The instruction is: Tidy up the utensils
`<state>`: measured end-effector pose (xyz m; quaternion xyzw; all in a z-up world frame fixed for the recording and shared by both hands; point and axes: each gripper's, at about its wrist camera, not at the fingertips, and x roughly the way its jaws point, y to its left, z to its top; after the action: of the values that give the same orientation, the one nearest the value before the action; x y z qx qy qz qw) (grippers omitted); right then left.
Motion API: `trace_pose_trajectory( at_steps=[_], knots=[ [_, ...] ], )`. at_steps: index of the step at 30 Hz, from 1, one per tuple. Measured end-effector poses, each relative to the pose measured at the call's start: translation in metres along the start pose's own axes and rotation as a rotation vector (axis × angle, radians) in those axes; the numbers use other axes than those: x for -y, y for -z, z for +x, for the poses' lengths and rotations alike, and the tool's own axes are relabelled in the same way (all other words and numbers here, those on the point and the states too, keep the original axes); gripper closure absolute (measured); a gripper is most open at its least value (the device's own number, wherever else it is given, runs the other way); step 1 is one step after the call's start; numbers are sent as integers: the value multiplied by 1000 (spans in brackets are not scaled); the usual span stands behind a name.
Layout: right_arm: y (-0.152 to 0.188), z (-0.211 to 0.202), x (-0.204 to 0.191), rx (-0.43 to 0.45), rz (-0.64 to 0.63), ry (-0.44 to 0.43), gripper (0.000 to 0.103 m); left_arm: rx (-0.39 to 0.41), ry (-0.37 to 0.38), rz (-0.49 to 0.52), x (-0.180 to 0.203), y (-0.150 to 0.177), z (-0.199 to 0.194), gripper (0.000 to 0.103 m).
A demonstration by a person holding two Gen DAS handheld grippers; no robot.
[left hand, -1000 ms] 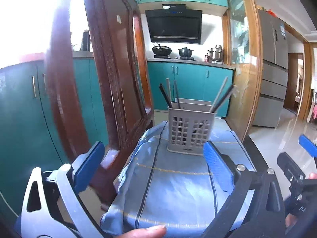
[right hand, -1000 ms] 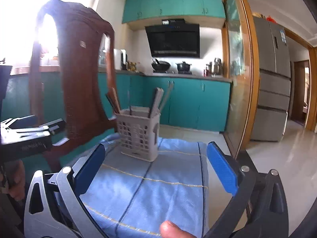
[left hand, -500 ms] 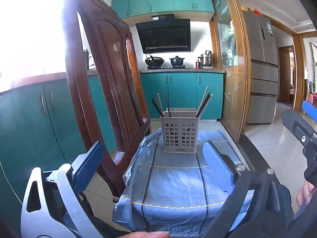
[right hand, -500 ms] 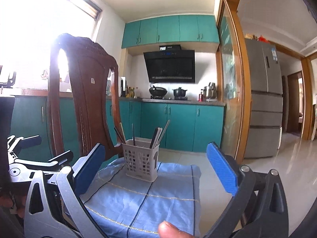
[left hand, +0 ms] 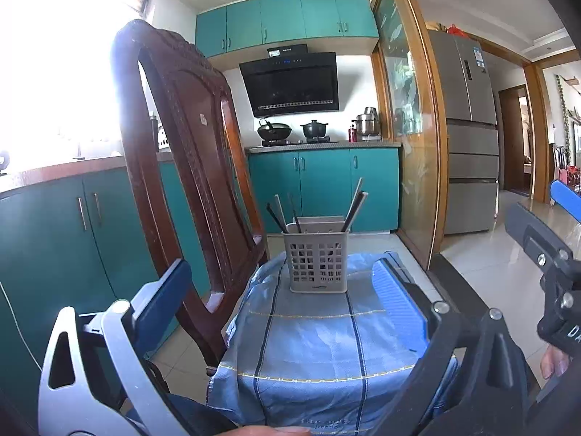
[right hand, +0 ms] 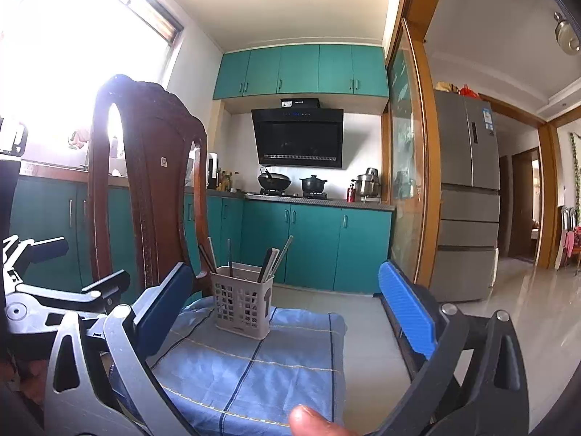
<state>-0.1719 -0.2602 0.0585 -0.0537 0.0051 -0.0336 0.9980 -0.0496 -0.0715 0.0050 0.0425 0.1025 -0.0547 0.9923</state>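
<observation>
Chopsticks stand sorted in a basket (left hand: 315, 262) at frame centre, on a blue cloth (left hand: 319, 341).

Left gripper (left hand: 281, 301) and right gripper (right hand: 283, 312) hang wide open, empty, well short of it. The chopsticks (right hand: 270, 265) look light, stiff and slippery; best pinched near their upper ends.

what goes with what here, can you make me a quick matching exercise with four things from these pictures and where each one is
Things:
1. grey plastic utensil basket
2. dark chopsticks
3. carved dark wooden chair
4. blue striped cloth

Places:
A. standing upright inside the basket
B. spread under the basket
C. on the cloth, at its far end
D. left of the cloth

Pairs: 1-C, 2-A, 3-D, 4-B
</observation>
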Motion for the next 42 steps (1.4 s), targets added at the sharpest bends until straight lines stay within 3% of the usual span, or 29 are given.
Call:
trace_pose_trajectory(
  at_steps=[19, 42],
  knots=[
    [-6, -9, -1, 25, -5, 19, 3, 17, 18, 2, -1, -5, -11, 4],
    [-13, 11, 2, 26, -16, 33, 3, 17, 22, 8, -3, -18, 1, 4]
  ],
)
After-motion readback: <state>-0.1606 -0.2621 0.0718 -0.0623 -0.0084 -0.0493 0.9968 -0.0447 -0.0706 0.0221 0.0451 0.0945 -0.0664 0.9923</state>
